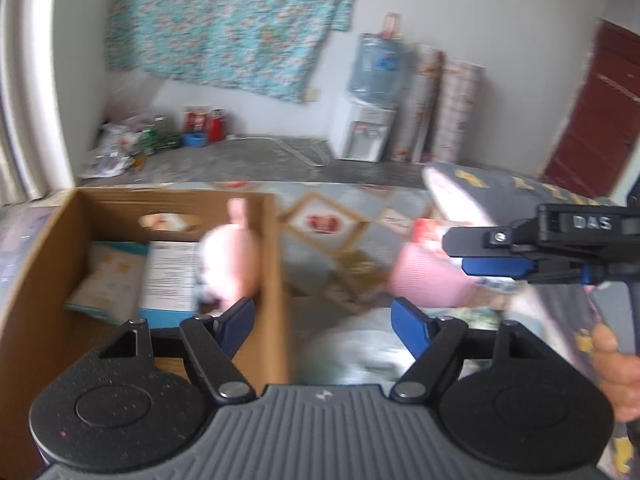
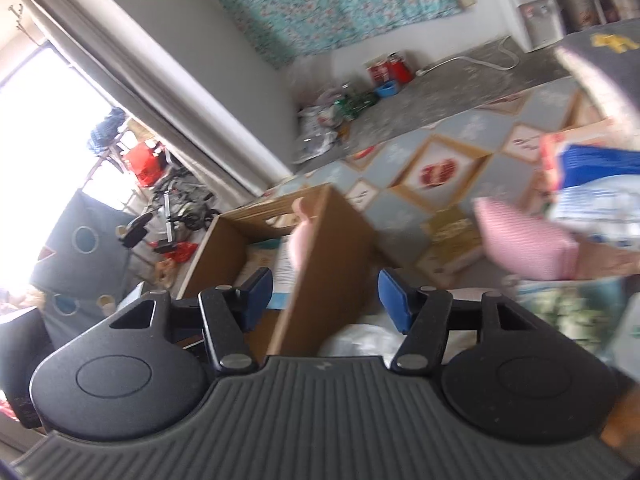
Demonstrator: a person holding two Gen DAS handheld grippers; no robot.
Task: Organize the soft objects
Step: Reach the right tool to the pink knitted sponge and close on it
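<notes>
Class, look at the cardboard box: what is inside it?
Inside the box a pink plush toy leans at the right wall, beside a white-and-blue printed package and a pale packet. Whatever lies beneath them is covered.

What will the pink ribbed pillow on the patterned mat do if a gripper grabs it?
The pink ribbed pillow looks puffy, so it will probably squash and sag rather than stay stiff. It seems light for its size. Its ridged fabric likely grips well, and lying flat, it should not roll.
</notes>
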